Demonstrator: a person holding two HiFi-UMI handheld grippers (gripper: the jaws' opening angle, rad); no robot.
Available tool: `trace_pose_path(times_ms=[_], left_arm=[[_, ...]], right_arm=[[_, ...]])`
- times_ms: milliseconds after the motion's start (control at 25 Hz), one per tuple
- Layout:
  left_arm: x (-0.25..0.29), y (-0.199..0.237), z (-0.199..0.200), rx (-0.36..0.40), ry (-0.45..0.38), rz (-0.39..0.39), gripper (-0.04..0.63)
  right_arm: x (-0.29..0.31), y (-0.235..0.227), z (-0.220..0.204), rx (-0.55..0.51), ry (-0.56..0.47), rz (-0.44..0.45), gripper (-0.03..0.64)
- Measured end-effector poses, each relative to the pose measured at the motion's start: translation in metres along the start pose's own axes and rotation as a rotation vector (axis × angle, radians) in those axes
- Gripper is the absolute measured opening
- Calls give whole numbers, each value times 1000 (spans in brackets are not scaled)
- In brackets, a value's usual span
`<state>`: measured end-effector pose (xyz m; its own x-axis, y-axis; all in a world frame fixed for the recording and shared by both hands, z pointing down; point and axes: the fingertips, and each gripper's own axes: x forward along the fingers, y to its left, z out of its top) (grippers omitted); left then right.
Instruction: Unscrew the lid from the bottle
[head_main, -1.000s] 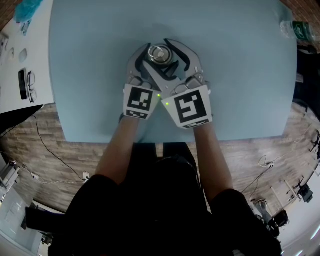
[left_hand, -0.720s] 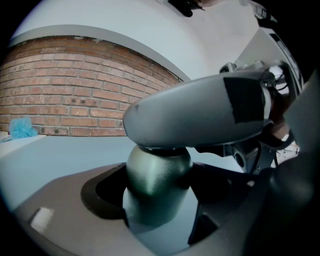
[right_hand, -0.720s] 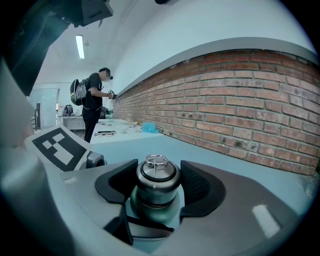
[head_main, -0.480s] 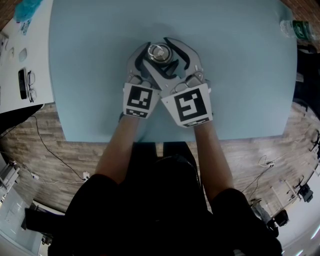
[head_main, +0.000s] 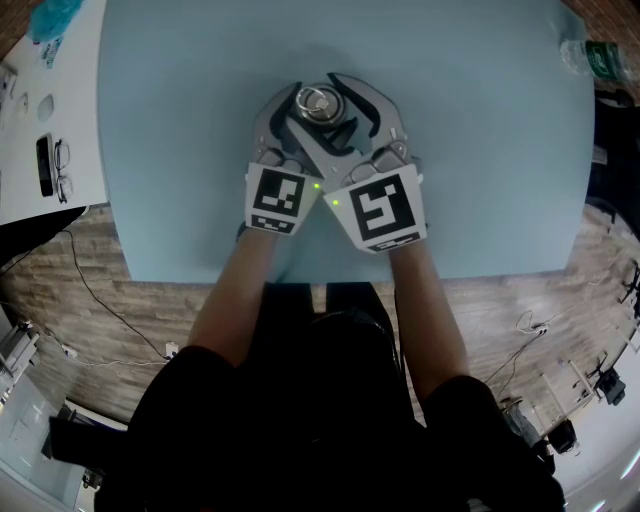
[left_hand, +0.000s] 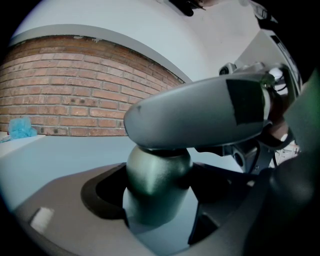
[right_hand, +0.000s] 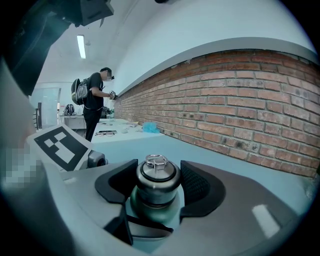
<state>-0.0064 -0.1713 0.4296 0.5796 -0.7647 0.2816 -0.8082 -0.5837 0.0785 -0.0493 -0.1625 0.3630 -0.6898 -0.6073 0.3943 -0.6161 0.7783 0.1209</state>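
A metal bottle (left_hand: 157, 185) stands upright on the pale blue table (head_main: 180, 120), near its front middle. Its steel lid (head_main: 318, 103) has a small ring on top. My left gripper (head_main: 311, 113) reaches in from the left, shut on the bottle's body below the shoulder. My right gripper (head_main: 323, 100) comes from the right, crossing over the left one. In the right gripper view its black pads (right_hand: 197, 185) sit against both sides of the lid (right_hand: 157, 175), so my right gripper (right_hand: 157, 184) is shut on it. The bottle's lower part is hidden by the jaws.
A side table at the left carries glasses (head_main: 60, 160) and a dark phone (head_main: 43, 168). A plastic bottle (head_main: 588, 55) lies at the far right corner. A person (right_hand: 95, 100) stands at a far table beside the brick wall (right_hand: 240, 100). The table's front edge (head_main: 330, 283) is under my wrists.
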Motion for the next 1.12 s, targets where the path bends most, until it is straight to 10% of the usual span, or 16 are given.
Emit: trace_pose_path(times_ms=[1120], left_arm=[[-1,-4,0,34,4,-97,376]], right_arm=[[-2,4,0,-37,-31,90,268]])
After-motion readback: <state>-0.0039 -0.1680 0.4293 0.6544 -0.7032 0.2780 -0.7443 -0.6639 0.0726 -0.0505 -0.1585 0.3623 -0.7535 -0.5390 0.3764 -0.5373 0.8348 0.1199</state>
